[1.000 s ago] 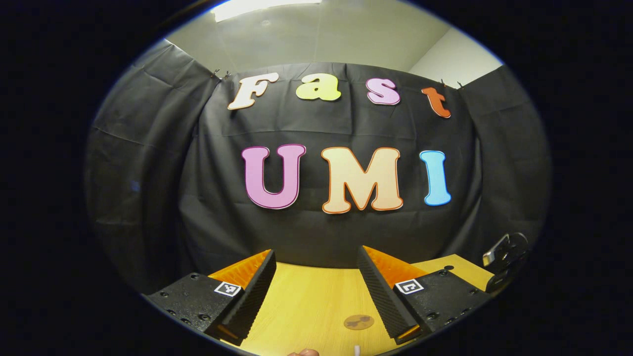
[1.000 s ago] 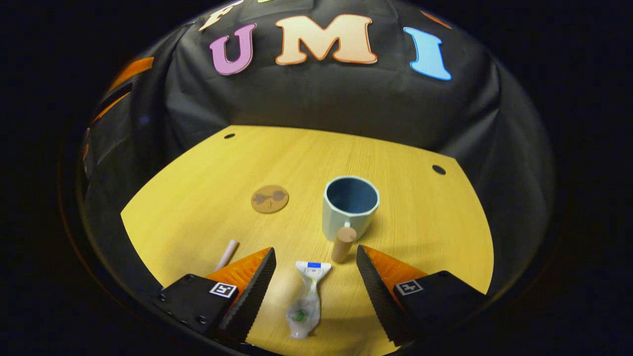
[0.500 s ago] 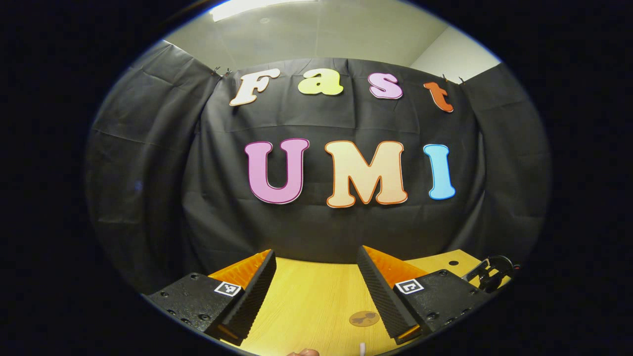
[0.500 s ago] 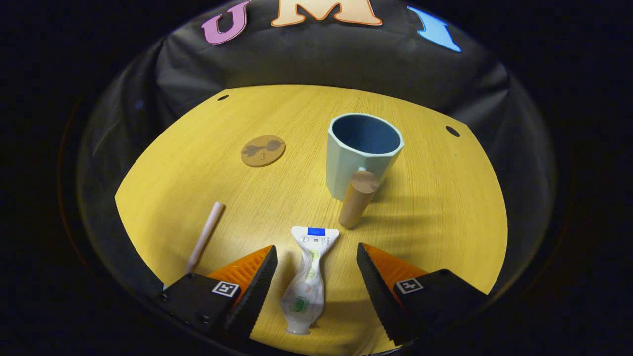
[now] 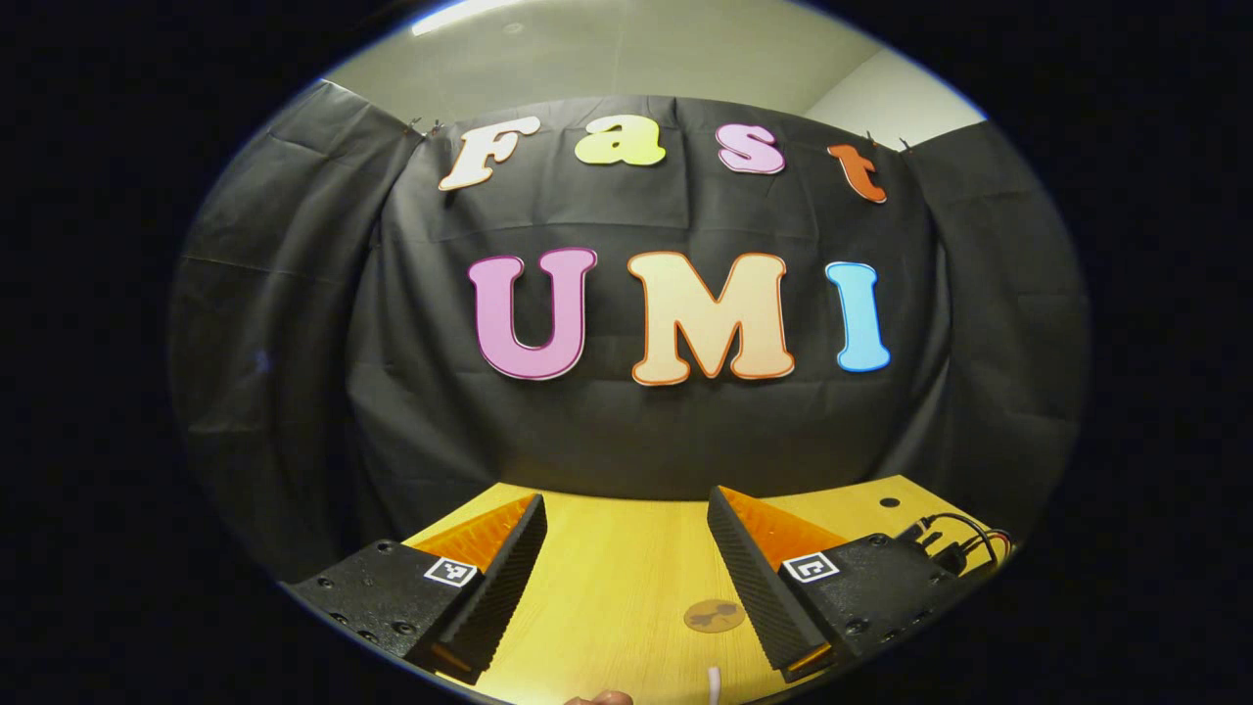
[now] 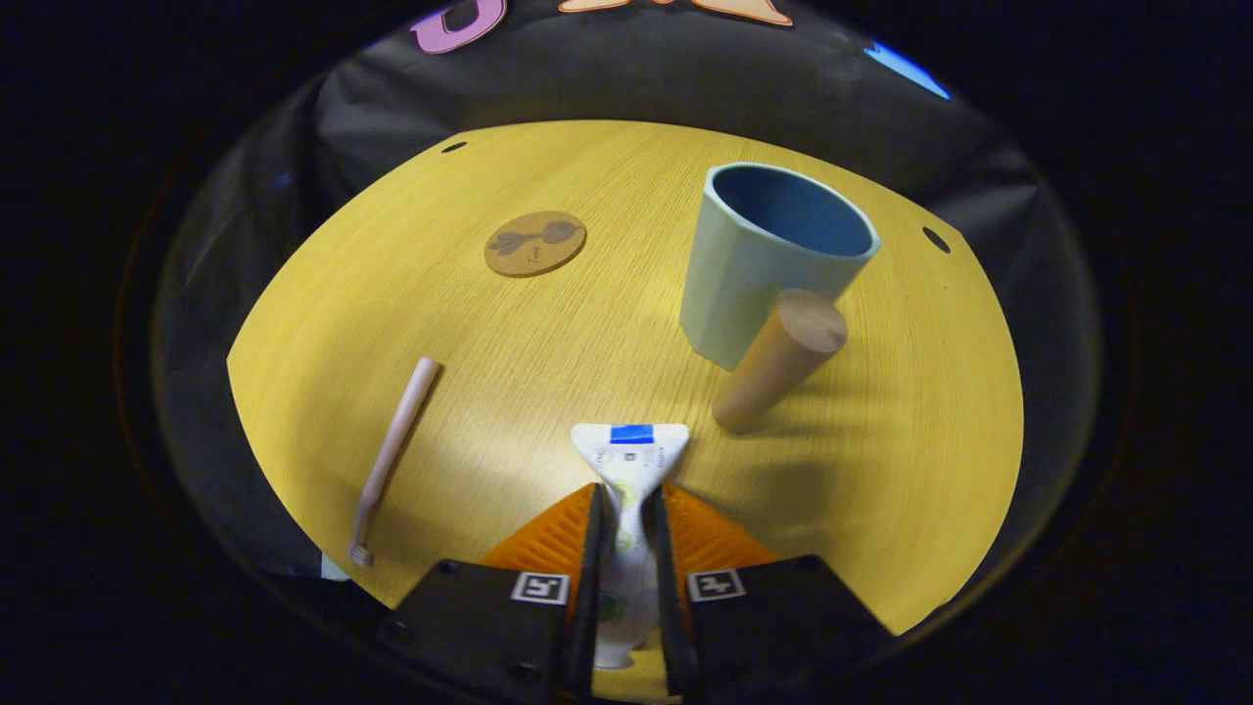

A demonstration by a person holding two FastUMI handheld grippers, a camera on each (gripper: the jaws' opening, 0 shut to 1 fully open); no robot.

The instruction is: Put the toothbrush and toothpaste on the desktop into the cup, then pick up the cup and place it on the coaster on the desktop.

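Observation:
In the right gripper view my right gripper [image 6: 626,504] is shut on the white toothpaste tube [image 6: 631,460], whose flat crimped end sticks out ahead of the fingers. A pale pink toothbrush [image 6: 392,452] lies on the yellow desktop [image 6: 587,333] to the left. The light blue cup [image 6: 768,257] with a wooden handle [image 6: 778,360] stands ahead to the right. The round brown coaster [image 6: 534,243] lies farther off, left of the cup. In the left gripper view my left gripper [image 5: 626,548] is open above the desk, with the coaster [image 5: 714,615] between its fingers farther off.
The black cloth wall encloses the desk at the back and sides. A black cable connector [image 5: 945,548] shows at the right edge of the left gripper view. A small dark hole [image 6: 935,239] marks the desk's far right corner.
My right gripper dropped toward the desk and its fingers closed from wide apart onto the toothpaste tube. The left gripper view tilted slightly downward; that gripper stayed open.

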